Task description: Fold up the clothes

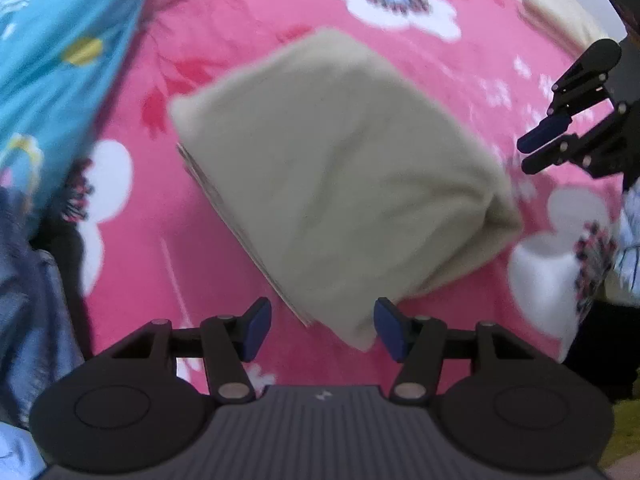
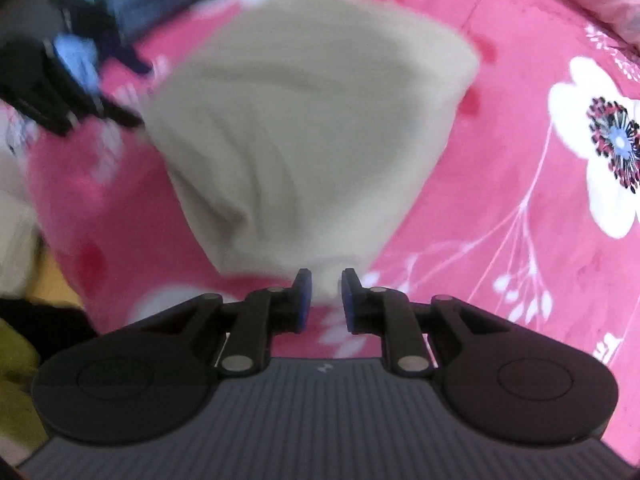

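Nearest the lens in the right wrist view, the right gripper (image 2: 325,300) stands narrow, its blue pads (image 2: 303,300) on either side of a pinched corner of the cream garment (image 2: 304,120), which fans out ahead of the fingers over the pink floral bedspread (image 2: 500,200); it appears to hold that corner, though blur softens the contact. From the left wrist view, the left gripper (image 1: 323,328) is spread wide and holds nothing, and the folded bundle's near corner (image 1: 360,340) lies just ahead of it, between the two pads (not touching either, as far as can be told). Stacked layer edges show along the bundle's left side. Off to the left of that gripper a blue patterned cloth (image 1: 60,60) and a dark denim piece (image 1: 28,300) sit near the bundle. The main risk looks to be the single-corner hold: if the right gripper lifts or pulls, the layers could slide apart and the fold would open, since nothing pins the other side. A thin pinch of soft fabric could also slip free between the pads. If the left gripper closes where it hovers, it may catch only the top layer, or snag bedspread along with it. Both views are smeared, so a rushed move could drag the bundle toward the neighbouring clothes.
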{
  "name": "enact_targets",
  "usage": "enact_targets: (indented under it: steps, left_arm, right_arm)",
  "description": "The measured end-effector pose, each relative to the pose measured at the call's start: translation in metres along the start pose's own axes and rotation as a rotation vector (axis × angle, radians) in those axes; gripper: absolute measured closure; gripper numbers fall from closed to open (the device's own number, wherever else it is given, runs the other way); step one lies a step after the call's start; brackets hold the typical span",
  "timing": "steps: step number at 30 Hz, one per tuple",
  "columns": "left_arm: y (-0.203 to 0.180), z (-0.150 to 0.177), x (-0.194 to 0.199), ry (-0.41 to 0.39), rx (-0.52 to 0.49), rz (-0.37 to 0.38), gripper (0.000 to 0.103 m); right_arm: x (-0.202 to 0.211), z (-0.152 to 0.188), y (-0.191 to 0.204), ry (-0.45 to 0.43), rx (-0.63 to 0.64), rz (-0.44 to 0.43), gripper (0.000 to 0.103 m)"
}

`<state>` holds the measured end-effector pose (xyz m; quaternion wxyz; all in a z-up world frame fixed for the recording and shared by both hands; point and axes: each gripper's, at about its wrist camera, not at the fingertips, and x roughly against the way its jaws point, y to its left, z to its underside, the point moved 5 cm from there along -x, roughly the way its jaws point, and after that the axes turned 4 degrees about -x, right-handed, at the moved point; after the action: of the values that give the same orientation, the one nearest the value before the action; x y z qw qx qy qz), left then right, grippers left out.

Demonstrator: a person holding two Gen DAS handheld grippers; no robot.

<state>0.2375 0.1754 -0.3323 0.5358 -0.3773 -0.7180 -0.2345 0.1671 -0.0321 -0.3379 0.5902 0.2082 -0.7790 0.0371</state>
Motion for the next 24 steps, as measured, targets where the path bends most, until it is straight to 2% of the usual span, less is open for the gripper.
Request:
enact_targets:
  steps: [2,4,8,11,12,15,16,19,22,24]
  left_arm:
    - [0.002,-0.013,0.002,-0.044,0.024,0.013,0.044]
    - [0.003,-0.028,-0.002,-0.091,0.049,0.022,0.043]
    - [0.006,-0.066,-0.038,-0.145,0.077,0.021,0.043]
    - [0.019,-0.061,-0.068,-0.106,0.126,0.023,0.046]
    - [0.021,-0.056,-0.066,-0.112,0.126,0.029,0.046]
    - [0.027,-0.045,-0.058,-0.115,0.131,0.044,0.046]
    - [0.030,-0.046,-0.052,-0.125,0.141,0.048,0.046]
    - [0.039,-0.057,-0.037,-0.170,0.175,0.058,0.044]
    - [0.058,-0.080,-0.050,-0.215,0.209,0.021,0.044]
    - [0.075,-0.093,-0.064,-0.231,0.239,-0.010,0.044]
  right_arm:
    - [0.008,-0.024,-0.003,-0.086,0.004,-0.013,0.088]
    - [-0.003,-0.048,-0.004,-0.160,0.066,0.023,0.088]
    - [-0.051,-0.094,-0.024,-0.225,0.112,0.047,0.089]
    - [-0.090,-0.114,-0.064,-0.183,0.037,0.093,0.091]
    - [-0.095,-0.117,-0.075,-0.171,0.016,0.118,0.094]
    - [-0.083,-0.127,-0.097,-0.184,-0.022,0.152,0.092]
    - [-0.075,-0.130,-0.101,-0.197,-0.030,0.149,0.092]
    - [-0.063,-0.146,-0.087,-0.227,-0.004,0.024,0.092]
    - [-0.093,-0.165,-0.074,-0.194,0.038,-0.028,0.092]
    - [-0.112,-0.176,-0.089,-0.203,-0.020,0.002,0.094]
